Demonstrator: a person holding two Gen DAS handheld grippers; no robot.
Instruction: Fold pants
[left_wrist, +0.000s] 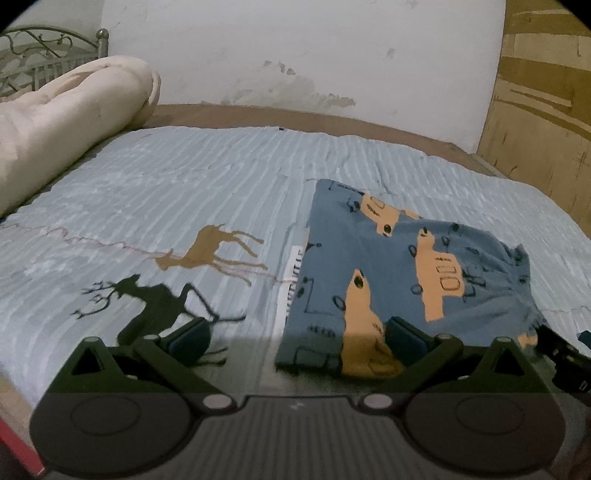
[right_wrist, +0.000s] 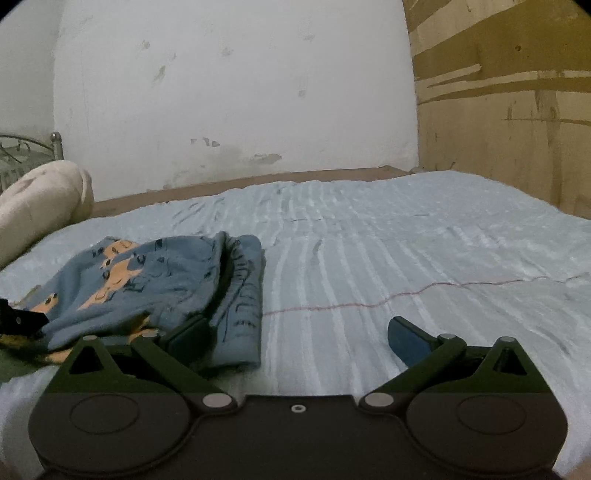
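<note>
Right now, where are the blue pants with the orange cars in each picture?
Left wrist: the pants lie right of centre on the bedspread, just past the right finger.
Right wrist: the pants lie at lower left, behind the left finger.
Shared landmark: the rolled cream blanket at the far left in both.

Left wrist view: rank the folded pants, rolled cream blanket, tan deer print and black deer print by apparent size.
1. Folded pants
2. Rolled cream blanket, partly cut off, so unsure against the pants
3. Black deer print, nearer the camera
4. Tan deer print
</note>
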